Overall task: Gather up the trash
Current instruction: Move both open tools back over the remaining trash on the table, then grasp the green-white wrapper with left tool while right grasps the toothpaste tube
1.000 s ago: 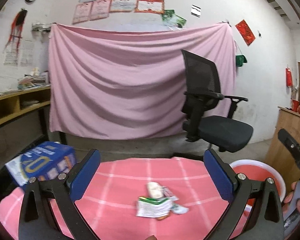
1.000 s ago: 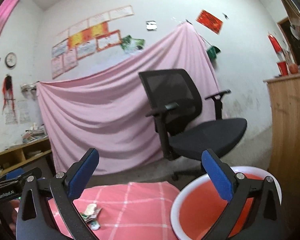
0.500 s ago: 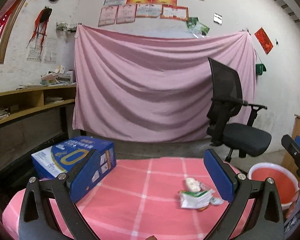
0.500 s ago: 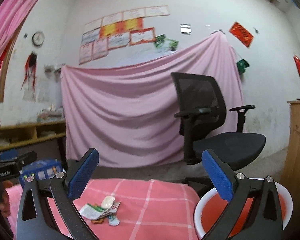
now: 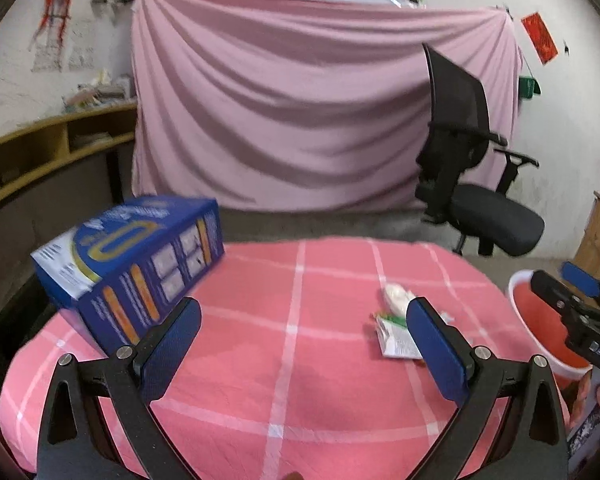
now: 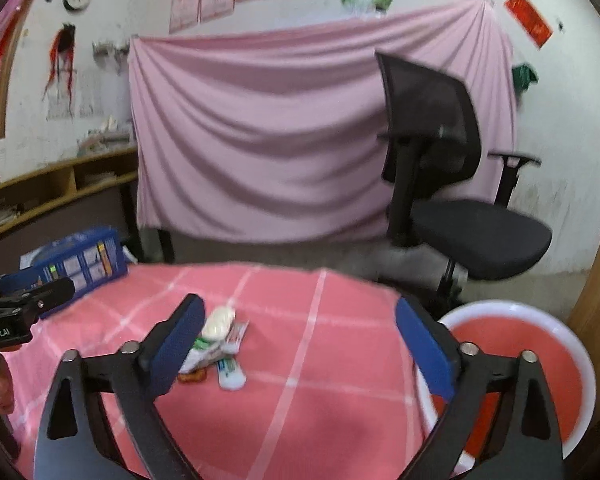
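My right hand-held gripper [image 6: 296, 336] hangs low over the near part of the desk [image 6: 332, 400], its jaws apart with nothing between them; they have just been closing a little. My left hand-held gripper [image 5: 304, 340] is likewise spread wide and holds nothing.

The trash pile [image 6: 216, 344] lies on the pink checked cloth just beyond my right gripper's left finger [image 6: 180, 340], which hides part of it: a white lump, a green-and-white wrapper and a small tube-like sachet, though blur keeps me from naming them surely. From the left view the same pile [image 5: 396, 332] sits partly behind that gripper's right finger [image 5: 436, 344]. Off the desk's right edge stands the red basin [image 6: 540, 344] with its white rim. At the far left of the desk lies a blue carton [image 5: 136, 264], tilted. Behind the desk stands a black office chair [image 6: 440, 168], then a pink sheet [image 6: 260, 132] draped on the wall, with a wooden shelf [image 6: 52, 188] to the left.

Compared with a second ago, both views look further down: more of the desk shows, the pile has come into my right view between the fingers' reach, and the carton looms larger on the left.
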Demonstrator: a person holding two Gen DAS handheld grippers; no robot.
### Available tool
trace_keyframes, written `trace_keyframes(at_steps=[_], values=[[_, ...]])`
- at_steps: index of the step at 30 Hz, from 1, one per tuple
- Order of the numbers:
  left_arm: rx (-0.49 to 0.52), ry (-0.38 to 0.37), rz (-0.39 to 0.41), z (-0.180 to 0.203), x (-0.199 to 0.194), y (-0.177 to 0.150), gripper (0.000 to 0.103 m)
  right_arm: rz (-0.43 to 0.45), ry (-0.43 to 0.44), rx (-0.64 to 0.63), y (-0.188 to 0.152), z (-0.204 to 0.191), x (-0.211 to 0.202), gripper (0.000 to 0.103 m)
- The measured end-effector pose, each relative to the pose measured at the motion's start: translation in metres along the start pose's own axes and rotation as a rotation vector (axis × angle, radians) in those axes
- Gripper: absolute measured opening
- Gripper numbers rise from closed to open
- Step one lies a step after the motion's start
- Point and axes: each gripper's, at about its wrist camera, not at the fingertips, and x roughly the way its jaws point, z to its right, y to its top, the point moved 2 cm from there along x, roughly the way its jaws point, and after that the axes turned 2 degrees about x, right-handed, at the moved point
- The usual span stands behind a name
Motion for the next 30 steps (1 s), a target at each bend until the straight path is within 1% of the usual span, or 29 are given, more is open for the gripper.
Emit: trace_keyframes(at_steps=[1,2,3,4,5,6,9,14,17,20,22,25,26,30], values=[[-0.002,-0.007,-0.018,0.000,0.004,0.000,0.098,-0.031,0.003,0.001,-0.002,0.000,0.005,0.081],[-0.004,-0.021,-0.039,0.001,0.008,-0.002,0.093,-0.060,0.015,0.002,-0.004,0.000,0.009,0.077],[-0.003,-0.040,-0.065,0.003,0.012,-0.003,0.086,-0.085,0.025,0.003,-0.006,0.000,0.012,0.074],[-0.002,-0.057,-0.092,0.004,0.017,-0.004,0.082,-0.103,0.032,0.003,-0.008,-0.001,0.014,0.072],[0.000,-0.076,-0.122,0.005,0.021,-0.005,0.073,-0.132,0.041,0.002,-0.010,-0.001,0.017,0.068],[0.004,-0.091,-0.149,0.008,0.026,-0.007,0.065,-0.152,0.047,0.001,-0.011,-0.001,0.020,0.061],[0.025,-0.114,-0.198,0.014,0.035,-0.009,0.053,-0.222,0.092,-0.002,-0.016,-0.004,0.030,0.051],[0.058,-0.131,-0.234,0.022,0.039,-0.011,0.049,-0.318,0.154,-0.066,-0.024,-0.021,0.043,0.049],[0.060,-0.130,-0.248,0.023,0.043,-0.011,0.049,-0.383,0.165,-0.112,-0.031,-0.030,0.054,0.049],[0.057,-0.133,-0.266,0.021,0.049,-0.011,0.049,-0.438,0.171,-0.127,-0.036,-0.034,0.064,0.048],[0.054,-0.137,-0.277,0.021,0.052,-0.011,0.049,-0.458,0.179,-0.122,-0.038,-0.034,0.069,0.043],[0.050,-0.160,-0.292,0.022,0.054,-0.011,0.049,-0.468,0.184,-0.123,-0.039,-0.034,0.069,0.023],[0.045,-0.170,-0.296,0.022,0.054,-0.011,0.049,-0.464,0.185,-0.125,-0.039,-0.034,0.067,0.021],[0.011,-0.221,-0.332,0.023,0.059,-0.011,0.049,-0.458,0.174,-0.122,-0.038,-0.030,0.064,0.021]])
